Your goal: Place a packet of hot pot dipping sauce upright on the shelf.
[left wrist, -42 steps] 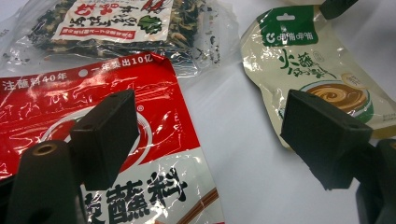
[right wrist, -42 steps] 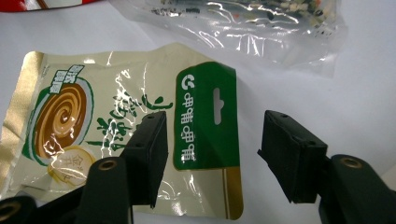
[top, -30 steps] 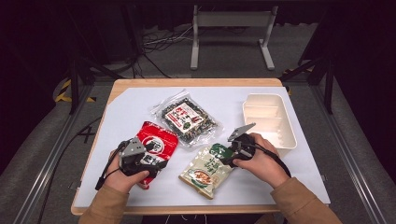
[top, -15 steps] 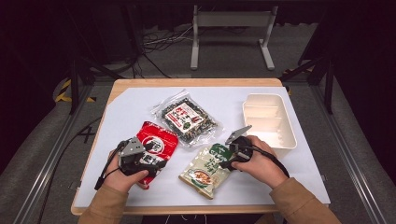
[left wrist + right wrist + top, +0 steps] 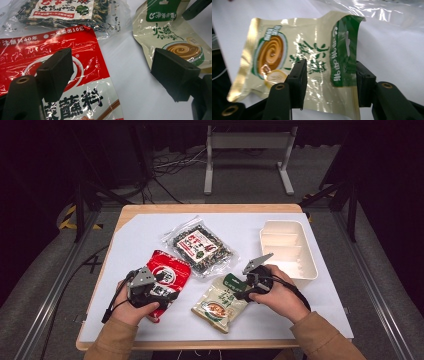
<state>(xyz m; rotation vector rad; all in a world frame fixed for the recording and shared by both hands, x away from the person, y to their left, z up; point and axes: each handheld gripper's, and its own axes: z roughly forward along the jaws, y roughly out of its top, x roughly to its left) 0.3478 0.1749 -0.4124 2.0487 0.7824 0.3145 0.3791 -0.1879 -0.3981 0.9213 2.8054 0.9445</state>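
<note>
— What have your right tongs got hold of?

— Their jaws have just been closing, one on either side of the beige-and-green sauce pouch, at its green top end. In the right gripper view that end curls up off the white sheet between them. I can't tell whether the pads press on it, so I won't call it gripped.

— And where is the pouch?

— At the near middle of the counter, on the white sheet, its green end toward the clear bag of dark dried bits.

— Your left tongs?

— Released, jaws wide apart and clamping nothing. They hover low over the red seasoning packet; in the left gripper view one jaw stands above the packet, the other above bare sheet beside the pouch.

— Anything else on the counter?

— A cream divided tray at the right, just beyond my right hand.
</note>
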